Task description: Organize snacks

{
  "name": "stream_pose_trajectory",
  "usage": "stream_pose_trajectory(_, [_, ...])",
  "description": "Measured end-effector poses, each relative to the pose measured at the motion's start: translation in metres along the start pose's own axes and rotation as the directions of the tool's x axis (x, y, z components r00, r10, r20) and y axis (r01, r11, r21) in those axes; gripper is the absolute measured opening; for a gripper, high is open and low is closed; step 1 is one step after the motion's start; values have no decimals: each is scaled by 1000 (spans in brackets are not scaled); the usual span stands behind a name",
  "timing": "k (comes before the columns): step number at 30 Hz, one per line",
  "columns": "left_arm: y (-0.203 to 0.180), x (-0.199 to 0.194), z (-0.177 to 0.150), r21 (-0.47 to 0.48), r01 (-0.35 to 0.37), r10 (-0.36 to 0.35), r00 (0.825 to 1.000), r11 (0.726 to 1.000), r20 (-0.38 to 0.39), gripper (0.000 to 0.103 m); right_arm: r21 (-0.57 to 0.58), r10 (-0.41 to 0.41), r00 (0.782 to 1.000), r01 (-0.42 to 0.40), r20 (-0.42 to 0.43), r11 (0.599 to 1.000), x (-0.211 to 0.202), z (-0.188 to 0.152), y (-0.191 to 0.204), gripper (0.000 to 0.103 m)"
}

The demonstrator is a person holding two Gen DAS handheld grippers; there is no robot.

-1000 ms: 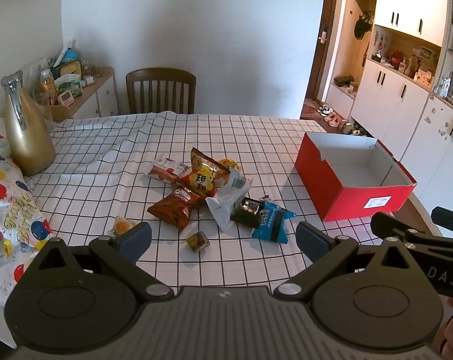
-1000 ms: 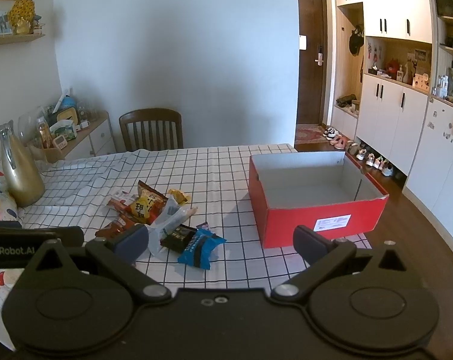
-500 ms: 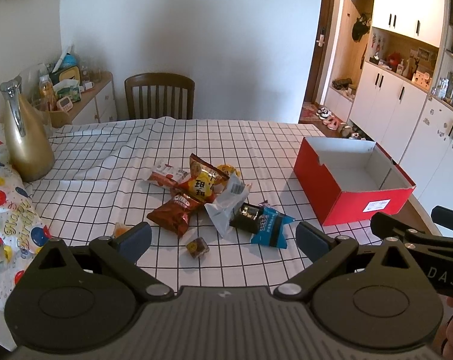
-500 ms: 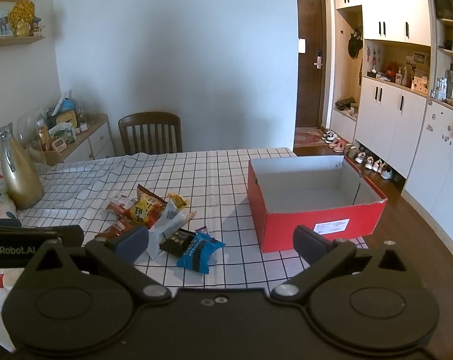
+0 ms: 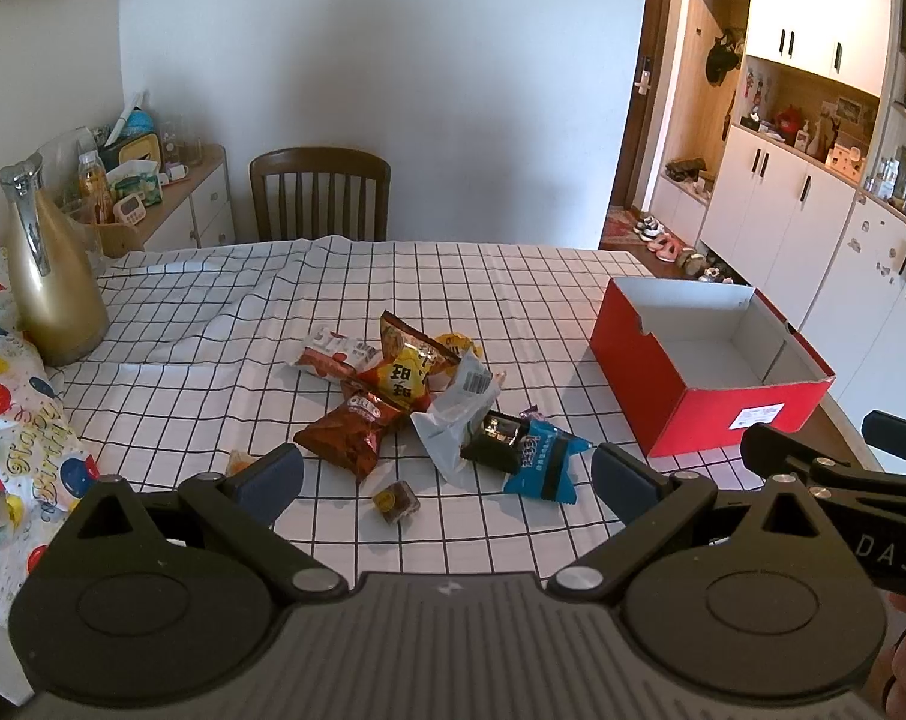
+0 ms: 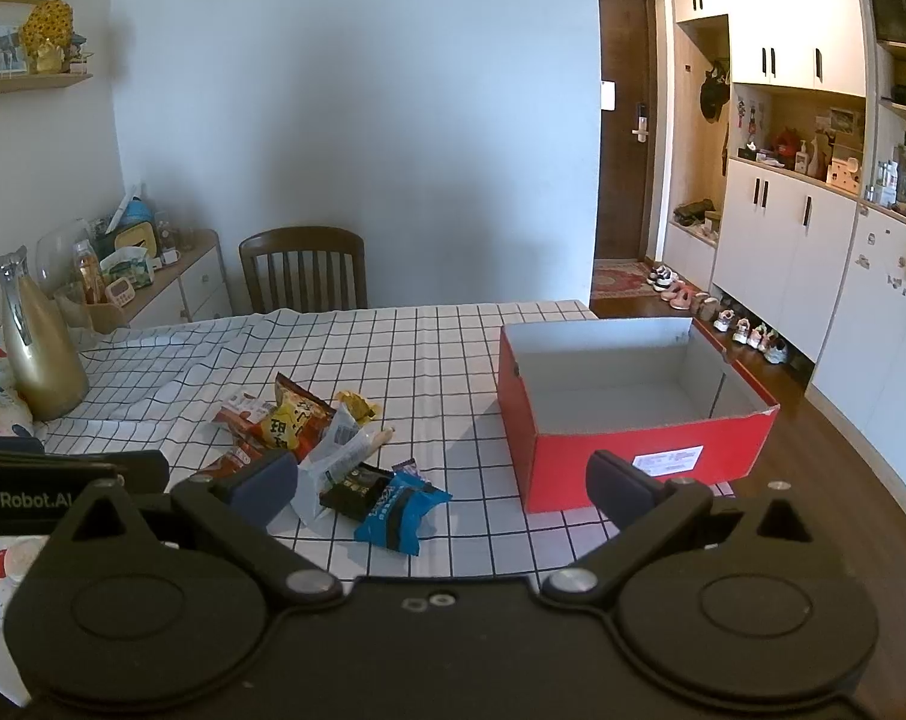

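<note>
Through my left wrist camera, my left gripper (image 5: 447, 474) hung with its fingers wide apart and nothing between them, above the near edge of the table (image 5: 513, 294). The snack pile (image 5: 405, 384) lay mid-table, a blue packet (image 5: 543, 459) at its near right, a small wrapped candy (image 5: 396, 501) apart on the near side. The empty red box (image 5: 693, 396) sat to the right, well apart from the pile. Through my right wrist camera, my right gripper (image 6: 441, 483) was likewise spread wide and held nothing. The blue packet (image 6: 402, 510) lay between its fingers in view, the red box (image 6: 633, 450) just right of it, and a gold bottle (image 6: 36, 348) stood far left.
</note>
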State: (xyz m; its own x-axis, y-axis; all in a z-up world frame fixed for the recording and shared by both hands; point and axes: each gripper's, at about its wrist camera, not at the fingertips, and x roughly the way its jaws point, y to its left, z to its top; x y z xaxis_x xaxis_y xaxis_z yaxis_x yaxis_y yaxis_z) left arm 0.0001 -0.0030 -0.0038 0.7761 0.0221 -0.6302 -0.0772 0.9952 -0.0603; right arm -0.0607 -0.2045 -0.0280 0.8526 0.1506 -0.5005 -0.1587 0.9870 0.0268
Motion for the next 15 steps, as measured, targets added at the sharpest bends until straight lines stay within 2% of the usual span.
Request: stream_pose_trajectory(15, [3, 8, 6, -12, 3, -3, 1000, 1000, -1, 103, -11, 5, 1000, -5, 7, 1000, 12, 7, 3, 103])
